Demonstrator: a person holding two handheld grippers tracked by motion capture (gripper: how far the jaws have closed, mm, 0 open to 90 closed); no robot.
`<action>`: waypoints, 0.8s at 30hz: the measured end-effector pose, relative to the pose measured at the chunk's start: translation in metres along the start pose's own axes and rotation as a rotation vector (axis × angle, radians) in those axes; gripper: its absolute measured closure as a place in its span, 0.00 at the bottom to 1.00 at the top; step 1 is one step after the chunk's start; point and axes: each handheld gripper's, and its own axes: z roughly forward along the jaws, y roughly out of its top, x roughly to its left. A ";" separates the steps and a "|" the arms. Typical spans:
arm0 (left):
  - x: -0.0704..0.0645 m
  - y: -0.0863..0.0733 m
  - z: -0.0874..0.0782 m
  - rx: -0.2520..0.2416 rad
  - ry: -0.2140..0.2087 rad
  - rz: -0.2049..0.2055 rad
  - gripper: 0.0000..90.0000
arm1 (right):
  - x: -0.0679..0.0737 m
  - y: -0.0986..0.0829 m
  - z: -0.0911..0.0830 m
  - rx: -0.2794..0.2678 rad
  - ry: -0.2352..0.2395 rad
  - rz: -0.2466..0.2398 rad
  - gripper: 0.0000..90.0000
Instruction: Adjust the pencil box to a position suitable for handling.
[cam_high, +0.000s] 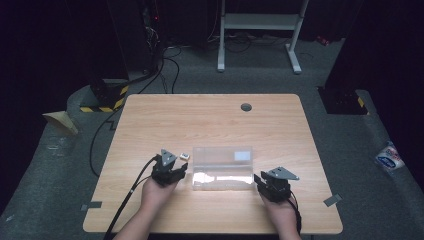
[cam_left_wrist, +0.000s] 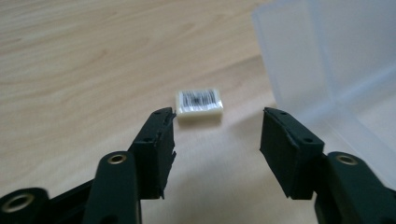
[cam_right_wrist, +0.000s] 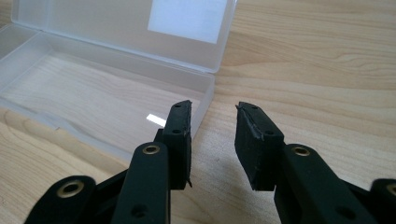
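White and small, the eraser (cam_left_wrist: 199, 106) is lying flat on the wooden table (cam_high: 210, 120), just left of the open clear box (cam_high: 222, 170), and not touching it. We are holding the left gripper (cam_left_wrist: 217, 130) low over the table, pointing at the eraser. Its jaws are spread wide and holding nothing; the eraser is sitting a little beyond the tips, closer to one jaw than to the other. We are keeping the right gripper (cam_right_wrist: 212, 128) at the other end of the box, near its right corner, with the jaws also apart and empty.

The eraser is looking light and a bit soft, like rubber, with a paper band carrying a barcode on top. We are thinking it will not slip much between the black pads, and it will not break. It is low, so the jaws will have to come down almost to the wood. The best hold, in our judgement, is across its two short sides or its two long sides, at the middle, so that it is not turning when lifted.

The box is thin plastic, with the lid (cam_right_wrist: 130, 28) standing up behind. It seems light and may slide if we are pushing it.
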 end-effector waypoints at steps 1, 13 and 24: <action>0.002 0.006 0.013 0.023 0.012 -0.003 0.47 | 0.000 -0.001 0.000 0.004 0.004 0.009 0.73; 0.005 0.006 0.030 0.107 0.035 0.033 0.65 | 0.004 -0.001 0.000 0.029 0.053 0.032 0.76; 0.046 -0.041 -0.025 0.087 0.069 0.041 0.65 | 0.019 0.005 0.007 0.028 0.062 0.059 0.67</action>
